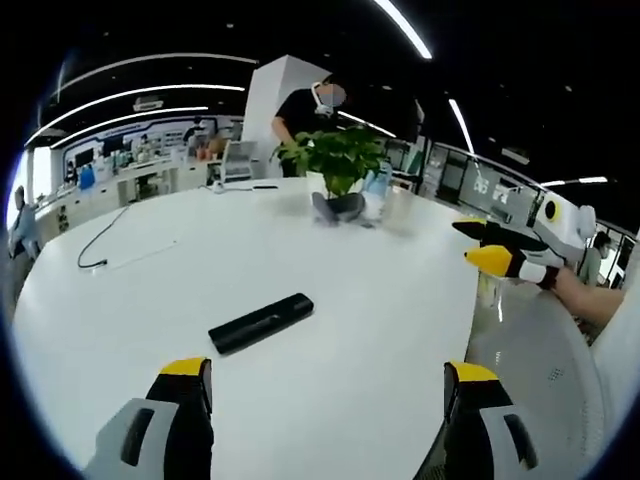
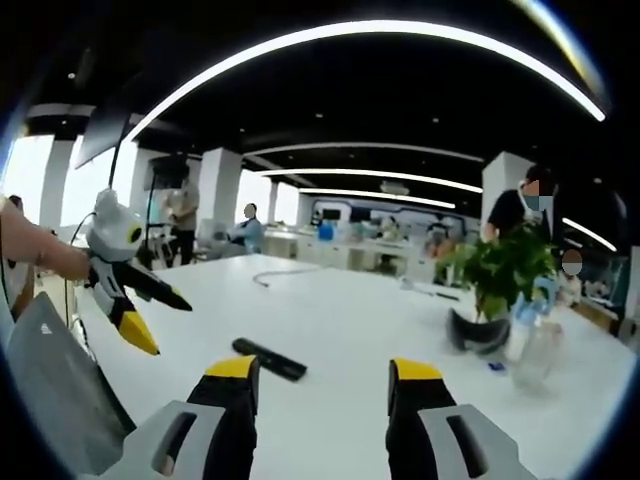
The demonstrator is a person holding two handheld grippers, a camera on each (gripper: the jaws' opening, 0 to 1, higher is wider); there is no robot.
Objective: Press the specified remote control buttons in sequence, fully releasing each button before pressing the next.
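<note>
Right gripper view: remote [image 2: 269,360] buttons too small.

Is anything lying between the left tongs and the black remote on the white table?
Nothing visible. In the left gripper view the remote lies on bare white table just ahead of the open left tongs. The potted plant and cable sit well beyond it. The right tongs are open too.

A broad white table [image 1: 380,330] carries a black remote control [image 1: 260,322] lying flat just ahead of the left gripper's jaws, a potted plant [image 1: 335,165] and a clear bottle [image 2: 533,345] far beyond it, and a thin black cable [image 1: 105,238] trailing off to the far left.
</note>
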